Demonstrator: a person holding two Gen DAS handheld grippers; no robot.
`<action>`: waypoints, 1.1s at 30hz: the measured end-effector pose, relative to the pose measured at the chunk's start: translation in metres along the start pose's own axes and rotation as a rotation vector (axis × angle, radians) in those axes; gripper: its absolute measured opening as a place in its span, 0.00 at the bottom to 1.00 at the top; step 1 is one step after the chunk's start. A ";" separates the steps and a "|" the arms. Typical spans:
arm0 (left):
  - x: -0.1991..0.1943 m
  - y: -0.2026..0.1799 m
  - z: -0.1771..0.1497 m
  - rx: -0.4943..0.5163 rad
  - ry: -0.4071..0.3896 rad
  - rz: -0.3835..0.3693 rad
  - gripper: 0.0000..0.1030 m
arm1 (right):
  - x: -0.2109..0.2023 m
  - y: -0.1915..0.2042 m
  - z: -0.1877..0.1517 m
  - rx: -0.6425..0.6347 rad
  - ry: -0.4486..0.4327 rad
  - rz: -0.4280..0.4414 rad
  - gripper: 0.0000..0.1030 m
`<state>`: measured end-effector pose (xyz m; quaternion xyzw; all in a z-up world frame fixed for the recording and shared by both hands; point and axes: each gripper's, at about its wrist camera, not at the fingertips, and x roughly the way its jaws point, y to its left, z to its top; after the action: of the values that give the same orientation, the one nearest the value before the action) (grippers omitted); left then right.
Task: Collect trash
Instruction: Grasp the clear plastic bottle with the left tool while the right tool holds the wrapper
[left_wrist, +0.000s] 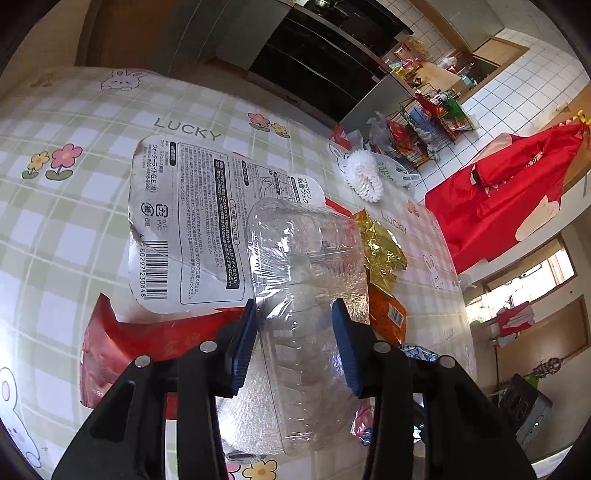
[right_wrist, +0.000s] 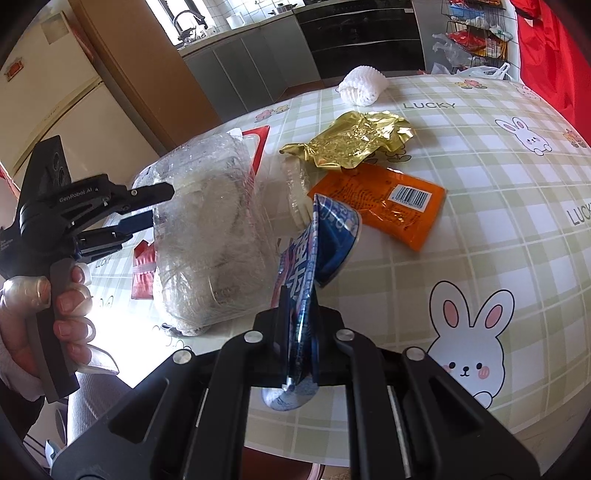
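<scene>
My left gripper (left_wrist: 295, 314) is shut on a clear plastic clamshell container (left_wrist: 306, 295), its blue pads pressing both sides; the container also shows in the right wrist view (right_wrist: 210, 236), with the left gripper (right_wrist: 147, 206) at its left side. My right gripper (right_wrist: 299, 314) is shut on a crushed blue-and-white wrapper (right_wrist: 317, 251) held above the table. On the table lie a gold foil wrapper (right_wrist: 351, 142), an orange snack packet (right_wrist: 391, 201), a white printed card package (left_wrist: 188, 221) and a red packet (left_wrist: 122, 354).
A white foam fruit net (right_wrist: 360, 86) lies near the far table edge. The checked bunny tablecloth (right_wrist: 498, 221) covers the table. A red cloth (left_wrist: 517, 184) hangs on the right, with a wire rack (left_wrist: 424, 129) and kitchen cabinets beyond.
</scene>
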<state>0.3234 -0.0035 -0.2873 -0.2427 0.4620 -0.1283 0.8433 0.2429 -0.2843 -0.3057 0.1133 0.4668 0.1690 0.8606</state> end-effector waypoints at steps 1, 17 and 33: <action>-0.003 -0.002 0.000 0.006 -0.007 0.002 0.37 | 0.000 0.000 0.000 0.000 -0.001 -0.001 0.11; -0.052 -0.051 -0.003 0.112 -0.062 -0.157 0.29 | -0.025 -0.005 0.000 0.028 -0.051 -0.010 0.12; -0.160 -0.060 -0.044 0.254 -0.295 -0.065 0.29 | -0.083 0.031 -0.013 -0.055 -0.137 0.028 0.12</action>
<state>0.2006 0.0035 -0.1606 -0.1654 0.3053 -0.1758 0.9212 0.1839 -0.2884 -0.2388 0.1075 0.4006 0.1856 0.8908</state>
